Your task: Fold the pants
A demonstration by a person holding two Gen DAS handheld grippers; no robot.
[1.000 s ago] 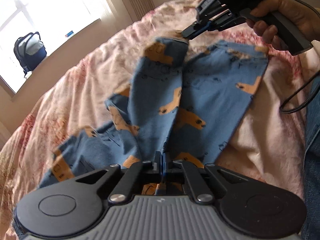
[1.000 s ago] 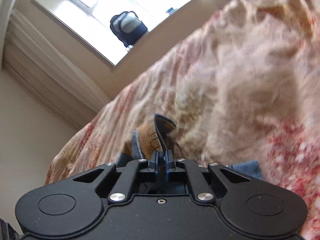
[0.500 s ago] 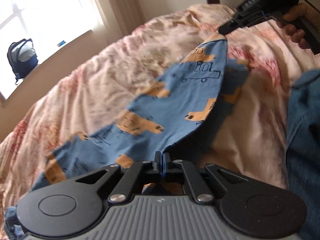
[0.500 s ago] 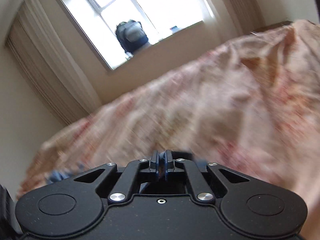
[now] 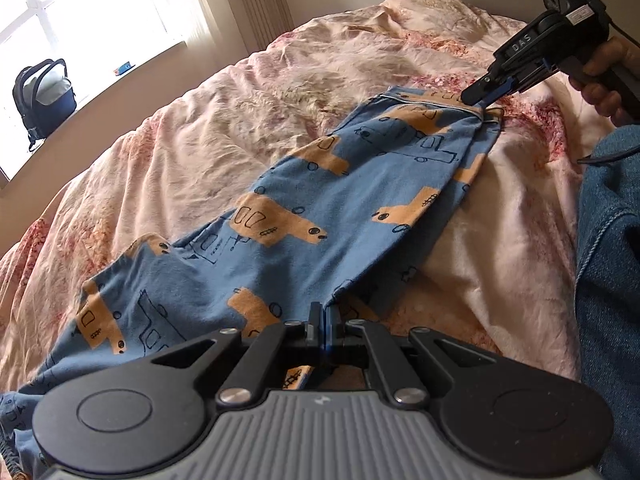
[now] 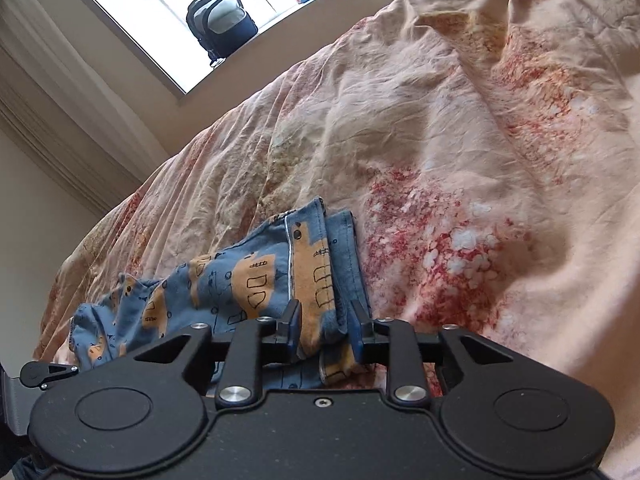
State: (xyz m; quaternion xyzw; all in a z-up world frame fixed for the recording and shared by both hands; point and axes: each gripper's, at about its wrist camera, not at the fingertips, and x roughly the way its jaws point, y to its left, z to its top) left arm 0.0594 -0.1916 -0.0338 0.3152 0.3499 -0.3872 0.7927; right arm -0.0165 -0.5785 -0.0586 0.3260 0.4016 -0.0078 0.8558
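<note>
Blue pants (image 5: pixel 320 200) with orange vehicle prints lie folded lengthwise on the bed, one leg laid over the other. My left gripper (image 5: pixel 322 320) is shut on the near edge of the pants. My right gripper (image 5: pixel 478 98) shows in the left wrist view at the far leg cuffs. In the right wrist view my right gripper (image 6: pixel 324 320) has its jaws parted, with the stacked cuffs (image 6: pixel 320 264) lying loose between the fingers (image 6: pixel 292 318).
A wrinkled peach and red floral bedspread (image 5: pixel 240 100) covers the bed. A dark backpack (image 5: pixel 42 96) stands on the window sill at the far left. The person's denim-clad body (image 5: pixel 608 260) is at the right edge, with a cable (image 5: pixel 600 158) hanging by it.
Both grippers carried one pant leg over onto the other and laid it flat. My right gripper, shut on the cuff before, has now parted its jaws. The left stays shut.
</note>
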